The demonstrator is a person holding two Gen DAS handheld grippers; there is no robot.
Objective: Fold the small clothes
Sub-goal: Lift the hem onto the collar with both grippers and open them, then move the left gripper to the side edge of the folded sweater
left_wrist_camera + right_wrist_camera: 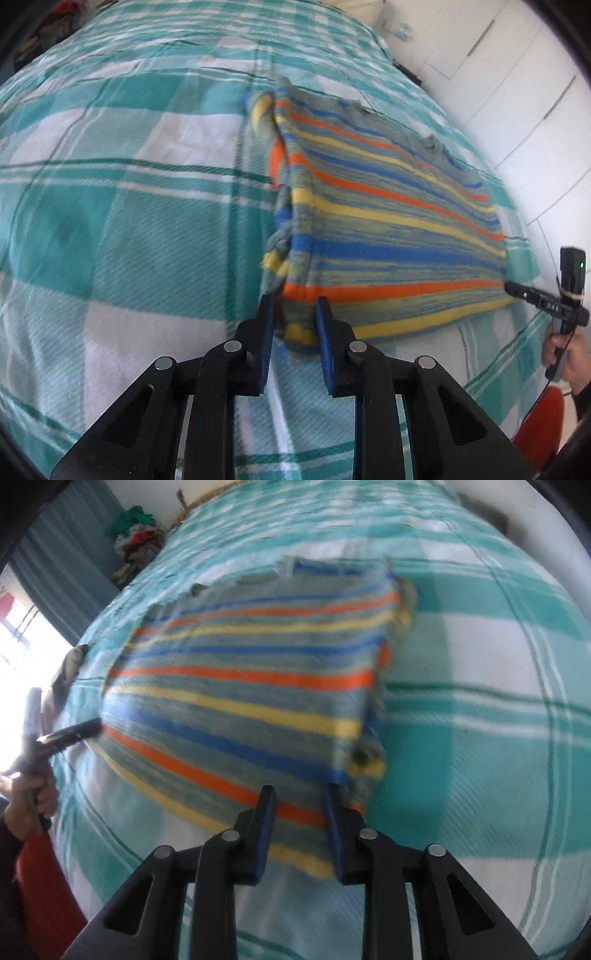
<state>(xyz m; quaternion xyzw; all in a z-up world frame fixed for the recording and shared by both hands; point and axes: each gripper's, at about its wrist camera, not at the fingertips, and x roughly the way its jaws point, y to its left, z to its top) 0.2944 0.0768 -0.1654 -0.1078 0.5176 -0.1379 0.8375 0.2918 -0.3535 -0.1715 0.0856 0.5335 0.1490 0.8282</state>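
A folded small garment [388, 221] with blue, orange, yellow and grey stripes lies flat on the teal-and-white checked bed cover [129, 221]. My left gripper [293, 299] points down at its near left corner, and the cloth edge lies between the two parted blue pads. In the right wrist view the same garment [240, 686] is blurred. My right gripper [301, 790] straddles its near right corner with a gap between the fingers. Each gripper shows in the other's view, at the garment's far near corner [517, 290] [88, 727].
White wardrobe doors [498, 74] stand past the bed's right side. A pile of clothes [136, 542] sits by a blue curtain [66, 565] at the far left. A hand [569, 354] holds the other gripper's handle beside something red [543, 424].
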